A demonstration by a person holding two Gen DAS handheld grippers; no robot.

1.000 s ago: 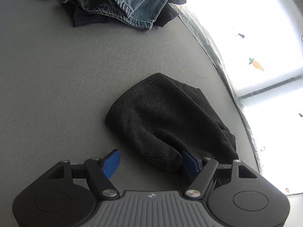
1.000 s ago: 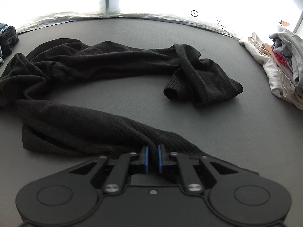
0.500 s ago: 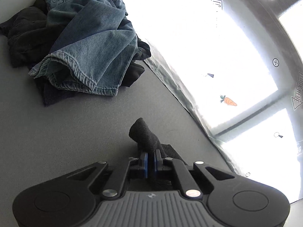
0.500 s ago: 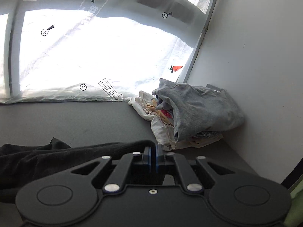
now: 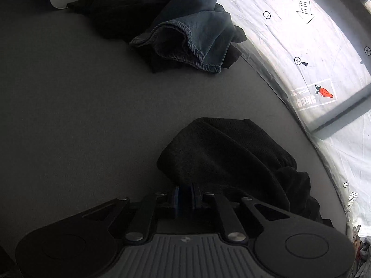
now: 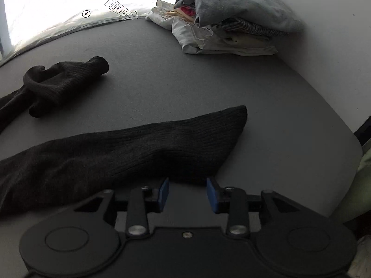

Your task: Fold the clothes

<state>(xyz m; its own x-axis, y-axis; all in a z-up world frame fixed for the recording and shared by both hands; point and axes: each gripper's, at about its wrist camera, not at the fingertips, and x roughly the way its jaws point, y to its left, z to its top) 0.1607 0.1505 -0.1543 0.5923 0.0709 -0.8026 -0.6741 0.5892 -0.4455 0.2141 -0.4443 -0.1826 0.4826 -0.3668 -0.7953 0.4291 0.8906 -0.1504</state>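
A black ribbed knit sweater point(image 6: 129, 148) lies stretched across the grey table point(image 6: 208, 88). In the right wrist view its lower edge lies flat just ahead of my right gripper point(image 6: 187, 192), which is open and empty, and a sleeve point(image 6: 62, 81) curls at the left. In the left wrist view my left gripper point(image 5: 185, 195) is shut on a bunched fold of the sweater point(image 5: 227, 159), which lies on the table in front of it.
A pile of blue jeans and dark clothes point(image 5: 180, 23) lies at the far left end. A pile of grey and white clothes point(image 6: 227, 16) sits in the far right corner against the wall. A plastic-covered window point(image 5: 301, 46) runs along the table's far edge.
My right gripper has let go of the sweater and opened, with the edge now laid flat. My left gripper closed on the sweater a second ago and still holds it, now lower.
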